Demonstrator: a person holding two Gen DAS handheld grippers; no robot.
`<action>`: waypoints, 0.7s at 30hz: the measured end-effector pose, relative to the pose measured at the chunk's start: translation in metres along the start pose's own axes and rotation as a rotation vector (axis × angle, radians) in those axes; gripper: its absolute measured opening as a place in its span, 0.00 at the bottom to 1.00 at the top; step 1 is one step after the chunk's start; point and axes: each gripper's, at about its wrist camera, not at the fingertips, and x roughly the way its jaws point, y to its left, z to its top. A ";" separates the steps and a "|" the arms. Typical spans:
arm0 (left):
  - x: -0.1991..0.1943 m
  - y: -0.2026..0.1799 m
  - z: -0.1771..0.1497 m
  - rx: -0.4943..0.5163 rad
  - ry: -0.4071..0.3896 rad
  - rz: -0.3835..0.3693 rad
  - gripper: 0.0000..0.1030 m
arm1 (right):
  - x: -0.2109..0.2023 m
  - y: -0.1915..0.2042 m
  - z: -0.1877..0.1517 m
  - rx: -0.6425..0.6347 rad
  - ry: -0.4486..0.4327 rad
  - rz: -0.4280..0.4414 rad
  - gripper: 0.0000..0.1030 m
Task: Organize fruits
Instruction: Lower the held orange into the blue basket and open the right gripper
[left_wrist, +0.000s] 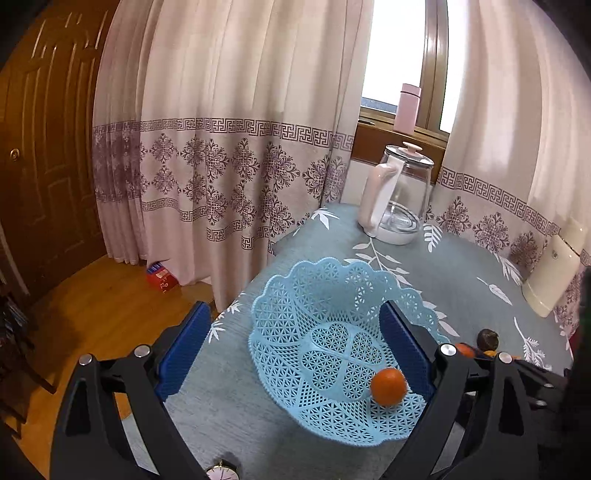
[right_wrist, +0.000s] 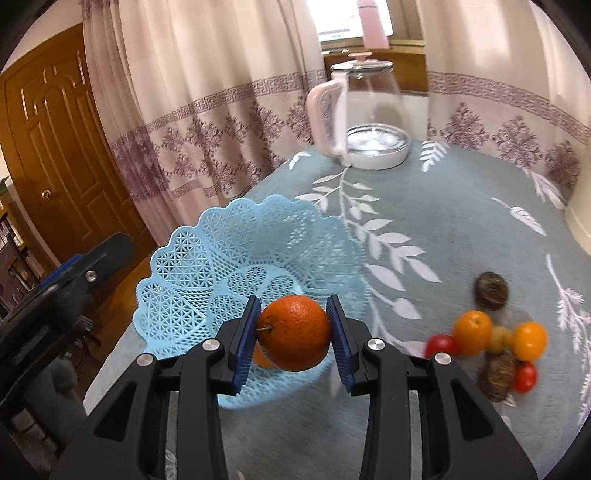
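Right claw (right_wrist: 294, 334) clamps an orange (right_wrist: 294, 333) over the blue lattice basket (right_wrist: 207, 254), hiding most of a second fruit there. Left claw (left_wrist: 291, 349) wide, empty. Fruit cluster (right_wrist: 495, 343) on counter (right_wrist: 443, 221) blurred.

- No readable text anywhere in either view.
- The red box (left_wrist: 161, 277) on the floor by the curtain carries printing, too small and blurred to make out.
- The cream appliance (left_wrist: 554, 273) bears a tiny, illegible mark.
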 end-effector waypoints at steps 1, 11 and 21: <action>0.000 0.000 0.001 -0.001 0.000 -0.001 0.91 | 0.003 0.002 0.000 0.003 0.001 0.003 0.40; 0.006 0.006 0.001 -0.024 0.017 0.006 0.91 | -0.005 -0.007 -0.006 0.048 -0.017 -0.009 0.49; 0.003 -0.005 -0.002 -0.003 0.017 -0.015 0.91 | -0.020 -0.042 -0.030 0.149 -0.014 -0.064 0.50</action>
